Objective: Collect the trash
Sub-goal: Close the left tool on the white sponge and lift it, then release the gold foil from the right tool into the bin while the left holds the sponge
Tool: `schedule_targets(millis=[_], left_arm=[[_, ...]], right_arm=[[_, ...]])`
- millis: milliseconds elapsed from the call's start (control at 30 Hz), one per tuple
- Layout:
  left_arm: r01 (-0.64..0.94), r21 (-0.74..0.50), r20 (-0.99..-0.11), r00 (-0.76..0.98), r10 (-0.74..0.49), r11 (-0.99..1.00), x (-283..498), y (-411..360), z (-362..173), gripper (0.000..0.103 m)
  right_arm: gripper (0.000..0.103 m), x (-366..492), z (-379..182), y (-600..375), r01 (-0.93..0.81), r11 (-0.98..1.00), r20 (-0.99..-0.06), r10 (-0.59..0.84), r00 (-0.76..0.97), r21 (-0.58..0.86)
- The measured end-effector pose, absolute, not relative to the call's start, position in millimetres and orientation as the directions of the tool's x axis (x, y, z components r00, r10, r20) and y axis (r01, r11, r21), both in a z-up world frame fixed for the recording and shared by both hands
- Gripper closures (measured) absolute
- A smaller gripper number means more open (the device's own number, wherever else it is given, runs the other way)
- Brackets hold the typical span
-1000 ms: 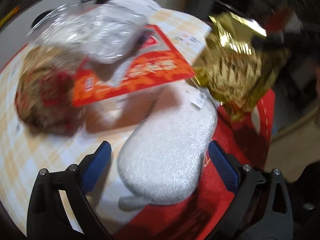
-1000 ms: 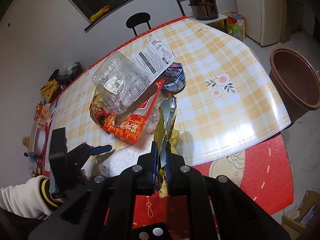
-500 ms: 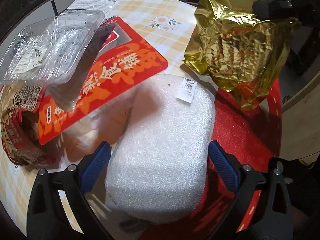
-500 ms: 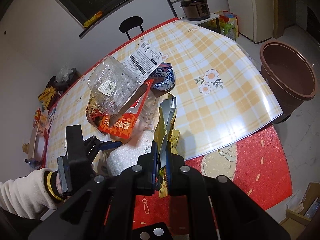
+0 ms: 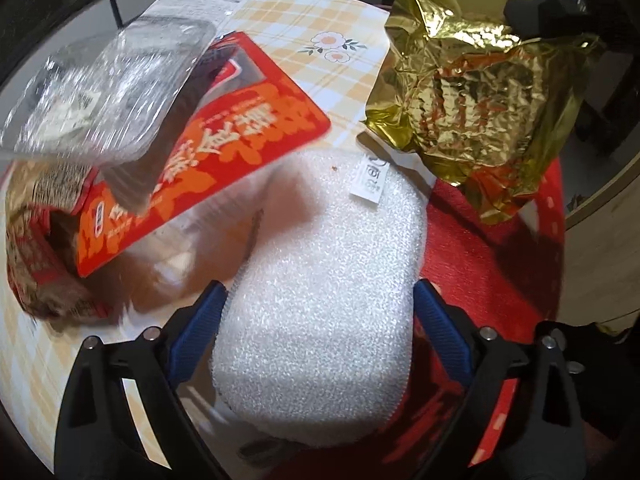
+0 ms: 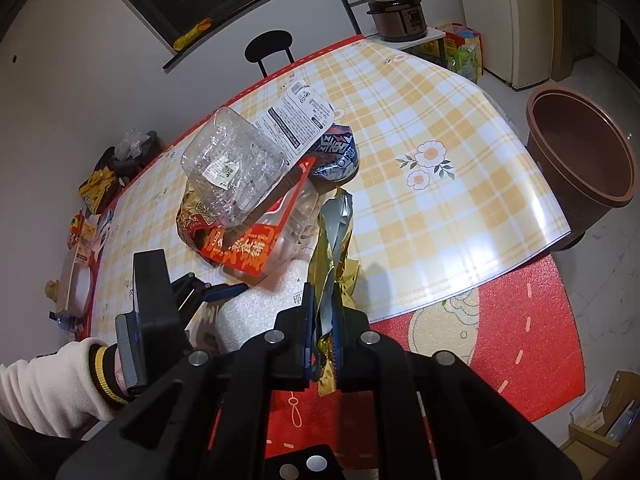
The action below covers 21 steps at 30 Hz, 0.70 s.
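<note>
Jaws of the left gripper [image 5: 318,320] stand spread wide on either side of a white foam wrap [image 5: 324,300], their blue pads [image 5: 196,334] just beside its flanks; whether they touch it I cannot tell. The right gripper [image 6: 322,324] has its jaws pressed together, pinching a crumpled gold foil bag [image 6: 332,248] that hangs above the near edge of the counter [image 6: 460,184]. The foam wrap lies at that near edge, partly overhanging the red floor mat [image 6: 500,332]. Behind it sits a heap: a red snack packet [image 5: 208,156], a clear plastic tray [image 5: 112,96] on top, a brown wrapper [image 5: 36,248] at the left. The counter's right half is bare plaid cloth, and a brown bin [image 6: 580,164] stands on the floor past its right edge.
</note>
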<state>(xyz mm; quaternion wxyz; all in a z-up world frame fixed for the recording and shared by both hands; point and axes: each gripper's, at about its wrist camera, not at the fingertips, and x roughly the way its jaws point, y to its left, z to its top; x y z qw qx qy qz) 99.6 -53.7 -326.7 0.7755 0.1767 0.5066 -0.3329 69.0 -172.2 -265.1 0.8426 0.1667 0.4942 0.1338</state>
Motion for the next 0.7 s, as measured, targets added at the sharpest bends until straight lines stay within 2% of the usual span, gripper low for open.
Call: schedule_targets(millis=[300, 467, 700], left_arm=[[0.693, -0.208, -0.89, 0.16, -0.428, 0.69, 80.1, -26.6, -315.9, 0.012], [0.656, -0.281, -0.849, 0.171, -0.5, 0.701, 74.4, -9.8, -292.9, 0.011], [0.629, -0.301, -0.802, 0.24, -0.548, 0.717, 71.8, 4.7, -256.1, 0.011]], right_arm=[[0.094, 67.3, -264.6, -173.7, -0.056, 0.909, -0.788, 0.388, 0.478, 0.413], [0.094, 66.1, -262.2, -172.5, -0.065, 0.909, -0.785, 0.389, 0.482, 0.411], [0.094, 64.2, -253.6, -175.7, -0.057, 0.913, -0.779, 0.376, 0.502, 0.404]])
